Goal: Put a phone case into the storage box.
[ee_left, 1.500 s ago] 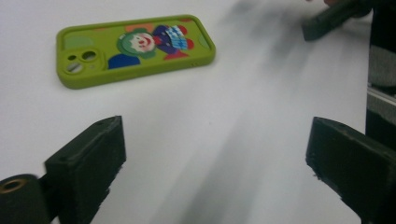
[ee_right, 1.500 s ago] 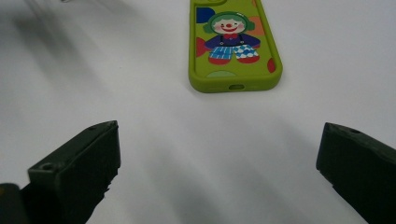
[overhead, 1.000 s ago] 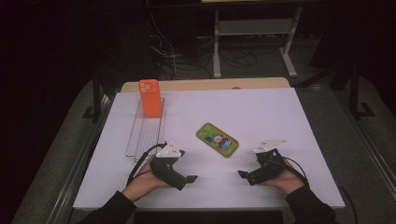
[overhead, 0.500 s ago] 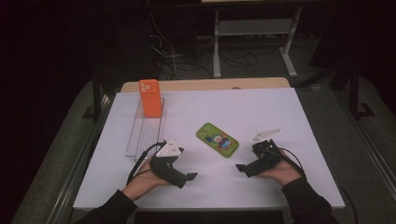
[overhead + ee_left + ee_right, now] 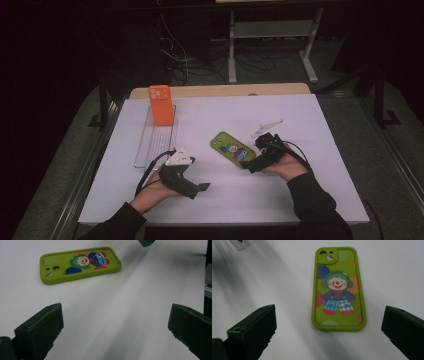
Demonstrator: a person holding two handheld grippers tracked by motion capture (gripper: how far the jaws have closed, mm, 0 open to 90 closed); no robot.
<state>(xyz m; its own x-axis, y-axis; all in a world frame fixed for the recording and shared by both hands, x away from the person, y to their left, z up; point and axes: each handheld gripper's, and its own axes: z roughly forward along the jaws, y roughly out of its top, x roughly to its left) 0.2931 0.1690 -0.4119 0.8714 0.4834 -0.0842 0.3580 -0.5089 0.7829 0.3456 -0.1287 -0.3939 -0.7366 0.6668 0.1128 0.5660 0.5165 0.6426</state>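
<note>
A green phone case with a cartoon clown lies flat, back up, in the middle of the white table. My right gripper is open just to the right of it, jaws pointing at its near end. In the right gripper view the case lies ahead between the open jaws of the gripper, which hold nothing. My left gripper rests open near the front edge, left of the case. In the left gripper view the case lies farther off at upper left, and the gripper is empty.
An orange phone case stands upright at the far end of a clear slotted rack on the table's left side. A corner of that rack shows in the right gripper view. Dark floor, cables and a stand lie beyond the table.
My right gripper has moved forward and left, up to the green phone case. The left gripper has stayed where it was.
</note>
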